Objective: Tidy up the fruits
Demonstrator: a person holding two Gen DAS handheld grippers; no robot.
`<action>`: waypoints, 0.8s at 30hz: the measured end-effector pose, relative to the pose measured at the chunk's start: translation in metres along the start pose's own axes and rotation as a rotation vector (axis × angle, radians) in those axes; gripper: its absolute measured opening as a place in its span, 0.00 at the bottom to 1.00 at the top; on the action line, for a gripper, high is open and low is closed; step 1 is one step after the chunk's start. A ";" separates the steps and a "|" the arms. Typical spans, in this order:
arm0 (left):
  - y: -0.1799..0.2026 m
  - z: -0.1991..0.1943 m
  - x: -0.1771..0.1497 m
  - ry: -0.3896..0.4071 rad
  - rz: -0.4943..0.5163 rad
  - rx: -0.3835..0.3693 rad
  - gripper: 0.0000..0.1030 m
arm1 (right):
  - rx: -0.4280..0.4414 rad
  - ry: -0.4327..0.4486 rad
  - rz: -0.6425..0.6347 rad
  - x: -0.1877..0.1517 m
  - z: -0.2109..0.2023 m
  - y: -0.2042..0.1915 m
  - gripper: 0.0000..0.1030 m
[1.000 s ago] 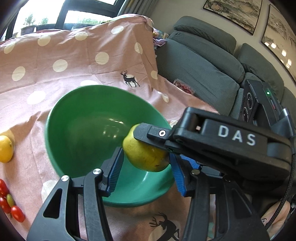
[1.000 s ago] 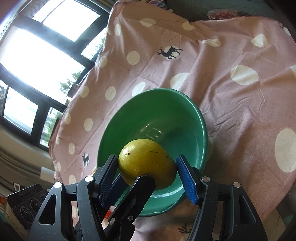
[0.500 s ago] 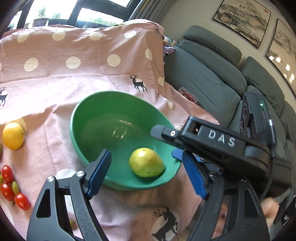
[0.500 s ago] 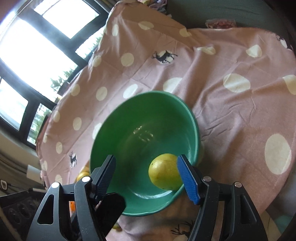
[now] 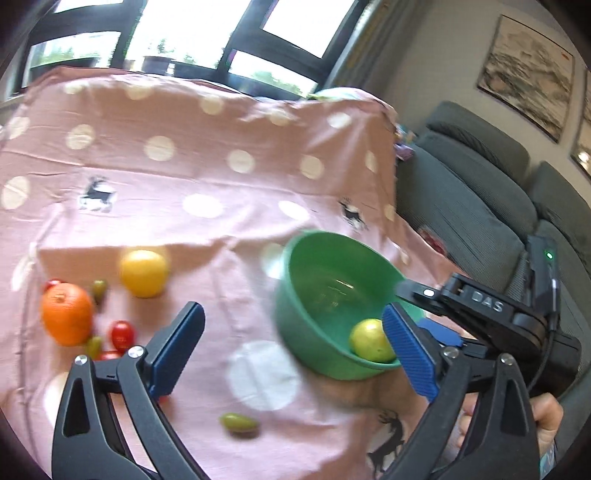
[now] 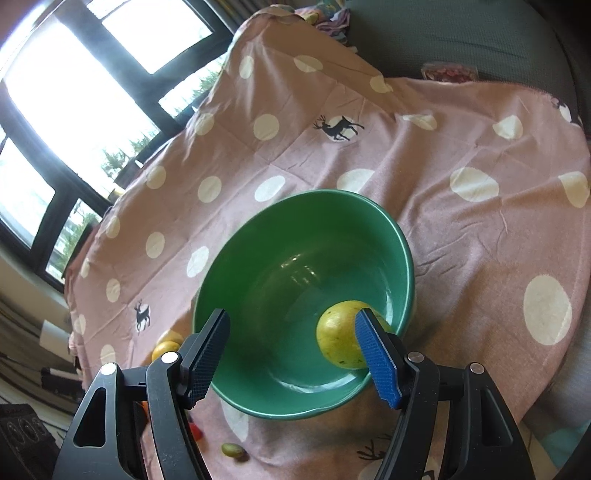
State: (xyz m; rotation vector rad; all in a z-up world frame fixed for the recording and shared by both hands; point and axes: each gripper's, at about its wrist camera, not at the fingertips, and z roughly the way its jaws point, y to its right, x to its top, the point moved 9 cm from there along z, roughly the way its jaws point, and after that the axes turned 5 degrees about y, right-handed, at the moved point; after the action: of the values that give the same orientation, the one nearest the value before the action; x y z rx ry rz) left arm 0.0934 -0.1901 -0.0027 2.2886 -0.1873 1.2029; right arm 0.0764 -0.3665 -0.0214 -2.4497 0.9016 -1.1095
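One fruit is sorted: a yellow-green lemon lies inside the green bowl, against its near wall. The left claw has just been opening; its jaws stand wide apart with nothing between them. The right claw is also apart and empty, over the bowl.

Left on the spotted tablecloth covering the worktop: an orange, a yellow lemon, red cherry tomatoes and a green cherry tomato. Judged: most remains.

Daylight from blown-out windows; left view motion-blurred; fisheye edges bent
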 end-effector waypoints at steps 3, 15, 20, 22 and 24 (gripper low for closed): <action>-0.022 -0.017 0.010 0.040 -0.043 0.025 0.95 | 0.012 0.010 -0.034 -0.002 -0.002 -0.013 0.71; -0.125 -0.074 0.033 0.151 -0.208 0.276 0.97 | 0.048 0.010 -0.167 -0.020 -0.001 -0.066 0.76; -0.156 -0.081 0.027 0.122 -0.274 0.349 0.97 | 0.088 -0.010 -0.216 -0.033 0.002 -0.094 0.78; -0.168 -0.083 0.023 0.107 -0.290 0.380 0.97 | 0.100 -0.019 -0.237 -0.040 0.003 -0.105 0.78; -0.178 -0.083 0.018 0.099 -0.305 0.406 0.97 | 0.103 -0.017 -0.279 -0.046 0.004 -0.120 0.80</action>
State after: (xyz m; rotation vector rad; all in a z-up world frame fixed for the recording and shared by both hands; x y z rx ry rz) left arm 0.1082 0.0054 -0.0212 2.4666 0.4678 1.2733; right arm 0.1064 -0.2450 0.0104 -2.5482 0.4927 -1.1897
